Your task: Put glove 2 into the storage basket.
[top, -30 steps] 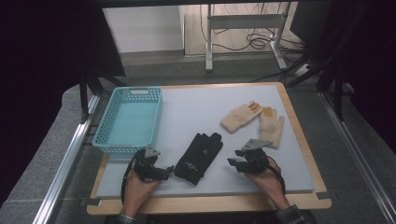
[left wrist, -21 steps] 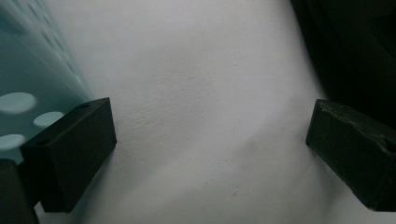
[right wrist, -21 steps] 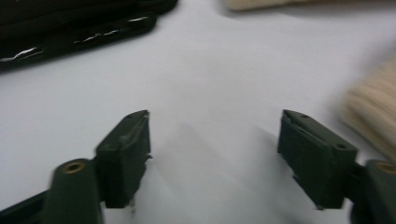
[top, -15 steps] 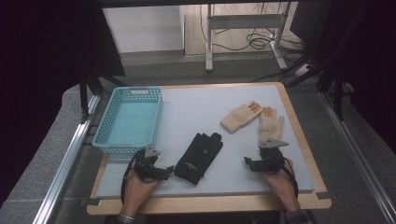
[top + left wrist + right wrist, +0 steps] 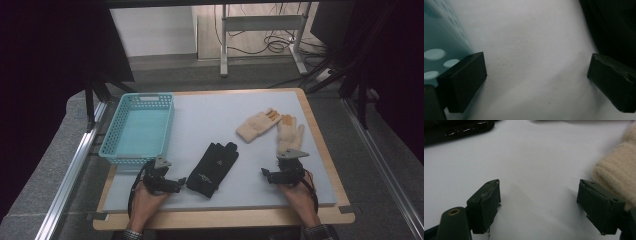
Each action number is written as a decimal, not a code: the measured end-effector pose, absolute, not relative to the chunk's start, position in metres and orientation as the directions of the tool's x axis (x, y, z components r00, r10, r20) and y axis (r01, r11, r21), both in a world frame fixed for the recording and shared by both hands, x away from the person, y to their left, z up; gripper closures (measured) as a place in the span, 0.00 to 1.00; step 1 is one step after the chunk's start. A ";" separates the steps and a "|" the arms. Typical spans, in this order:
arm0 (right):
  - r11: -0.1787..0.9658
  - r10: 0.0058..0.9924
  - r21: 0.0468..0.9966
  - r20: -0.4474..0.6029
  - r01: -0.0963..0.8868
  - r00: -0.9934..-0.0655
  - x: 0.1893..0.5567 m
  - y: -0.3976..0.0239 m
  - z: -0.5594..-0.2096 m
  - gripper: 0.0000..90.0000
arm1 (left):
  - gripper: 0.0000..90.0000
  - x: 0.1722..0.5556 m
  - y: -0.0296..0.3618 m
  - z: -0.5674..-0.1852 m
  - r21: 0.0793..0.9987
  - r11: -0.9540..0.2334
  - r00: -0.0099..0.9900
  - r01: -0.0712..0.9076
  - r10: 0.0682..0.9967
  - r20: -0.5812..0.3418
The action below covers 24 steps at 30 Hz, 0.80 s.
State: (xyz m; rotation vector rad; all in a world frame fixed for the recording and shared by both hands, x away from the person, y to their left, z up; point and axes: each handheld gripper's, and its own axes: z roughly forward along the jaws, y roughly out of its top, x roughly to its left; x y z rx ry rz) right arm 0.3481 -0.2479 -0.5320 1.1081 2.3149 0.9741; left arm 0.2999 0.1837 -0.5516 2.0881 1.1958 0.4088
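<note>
A pair of black gloves (image 5: 215,162) lies stacked at the table's front middle. Two beige knit gloves (image 5: 257,124) (image 5: 291,132) lie at the right. My left gripper (image 5: 181,181) rests on the table just left of the black gloves, jaws open over bare mat (image 5: 536,82); the black glove (image 5: 614,30) lies beyond its right jaw. My right gripper (image 5: 265,174) sits below the nearer beige glove, its tips pointing left. Its jaws have just been opening and stand open (image 5: 539,202) with only mat between them. The beige glove (image 5: 616,177) lies beside its right jaw.
An empty teal mesh basket (image 5: 140,127) stands at the left, close to my left gripper; its wall (image 5: 441,37) shows beside the left jaw. A white mat (image 5: 215,115) covers the wooden board. Dark frames and cables stand beyond the table.
My right hand has moved to the right, away from the black gloves and under the nearer beige glove. The left hand has stayed where it was.
</note>
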 end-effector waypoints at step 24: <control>0.445 0.791 0.732 -0.052 0.516 -0.609 0.348 -0.248 -0.532 0.21 | 0.03 0.288 0.150 -0.498 0.703 -0.355 0.594 0.616 0.795 -0.119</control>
